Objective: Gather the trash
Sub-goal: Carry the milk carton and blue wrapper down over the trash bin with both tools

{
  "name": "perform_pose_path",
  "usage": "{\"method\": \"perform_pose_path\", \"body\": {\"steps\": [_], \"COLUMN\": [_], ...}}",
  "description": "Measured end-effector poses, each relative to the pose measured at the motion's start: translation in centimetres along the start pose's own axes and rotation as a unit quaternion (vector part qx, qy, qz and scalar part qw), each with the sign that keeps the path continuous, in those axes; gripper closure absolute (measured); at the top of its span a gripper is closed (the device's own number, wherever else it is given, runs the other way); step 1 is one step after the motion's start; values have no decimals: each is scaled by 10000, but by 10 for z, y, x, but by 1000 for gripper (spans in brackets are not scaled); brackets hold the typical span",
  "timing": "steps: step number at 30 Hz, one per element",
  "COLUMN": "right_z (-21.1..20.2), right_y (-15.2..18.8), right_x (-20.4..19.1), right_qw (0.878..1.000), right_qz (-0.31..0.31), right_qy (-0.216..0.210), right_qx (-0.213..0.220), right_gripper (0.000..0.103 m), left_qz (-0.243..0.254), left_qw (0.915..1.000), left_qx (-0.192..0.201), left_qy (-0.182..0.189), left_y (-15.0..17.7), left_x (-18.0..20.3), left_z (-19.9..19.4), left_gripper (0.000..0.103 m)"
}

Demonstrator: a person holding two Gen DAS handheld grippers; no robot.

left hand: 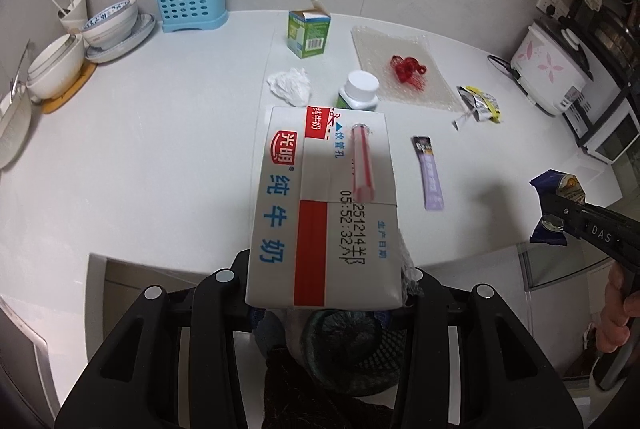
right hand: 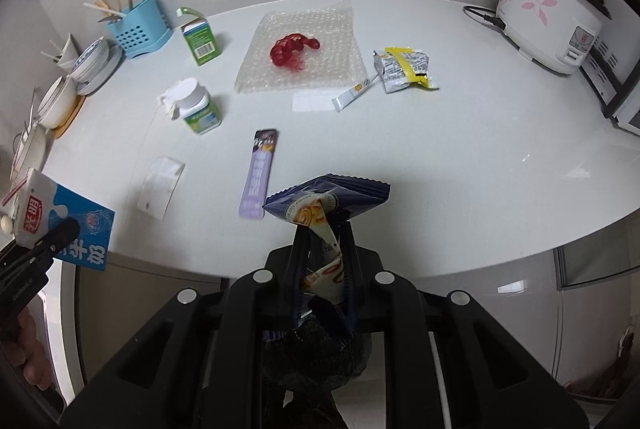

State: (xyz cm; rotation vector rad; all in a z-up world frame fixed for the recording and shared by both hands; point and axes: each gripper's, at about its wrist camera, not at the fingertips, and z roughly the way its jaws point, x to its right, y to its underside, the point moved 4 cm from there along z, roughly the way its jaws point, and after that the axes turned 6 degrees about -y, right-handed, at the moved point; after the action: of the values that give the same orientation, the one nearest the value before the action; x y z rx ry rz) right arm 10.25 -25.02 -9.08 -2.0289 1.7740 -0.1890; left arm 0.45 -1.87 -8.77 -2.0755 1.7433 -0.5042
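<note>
Grippers are both carrying: left gripper (left hand: 326, 293) clamping milk carton (left hand: 324, 205), right gripper (right hand: 322, 257) pinching blue wrapper (right hand: 328, 195) thinly; wrapper risks slipping before bin (left hand: 352, 349).

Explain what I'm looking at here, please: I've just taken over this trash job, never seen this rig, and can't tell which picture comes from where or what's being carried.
There is no robot arm. A person holds a two-finger gripper in each hand, and each has a fisheye camera looking along its fingers.

The left wrist picture shows the left gripper clamped on a white milk carton with a straw in its top. At its right edge you see the other gripper.

The right wrist picture shows the right gripper pinching a dark blue snack wrapper; the carton appears at its far left.

Both are held near the front edge of a white counter. On it lie a purple sachet, a green bottle, crumpled tissue, a green box, bubble wrap with red ribbon, a torn silver packet and a small white sachet. Below the grippers sits a dark mesh bin.
</note>
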Motion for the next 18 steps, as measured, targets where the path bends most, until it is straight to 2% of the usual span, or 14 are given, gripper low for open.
{"method": "perform_pose_path", "body": {"steps": [11, 18], "right_z": [-13, 0], "right_y": [54, 90], "right_x": [-7, -6], "right_qw": [9996, 9988], "right_qz": [-266, -384], "right_qy": [-136, -226], "right_qx": [11, -190], "right_gripper": [88, 88], "left_qz": [134, 298], "left_qw": [9996, 9985], "left_qx": [-153, -337], "left_qy": [216, 305], "left_y": [57, 90], "left_x": [28, 47], "left_z": [-6, 5], "left_gripper": [63, 63]}}
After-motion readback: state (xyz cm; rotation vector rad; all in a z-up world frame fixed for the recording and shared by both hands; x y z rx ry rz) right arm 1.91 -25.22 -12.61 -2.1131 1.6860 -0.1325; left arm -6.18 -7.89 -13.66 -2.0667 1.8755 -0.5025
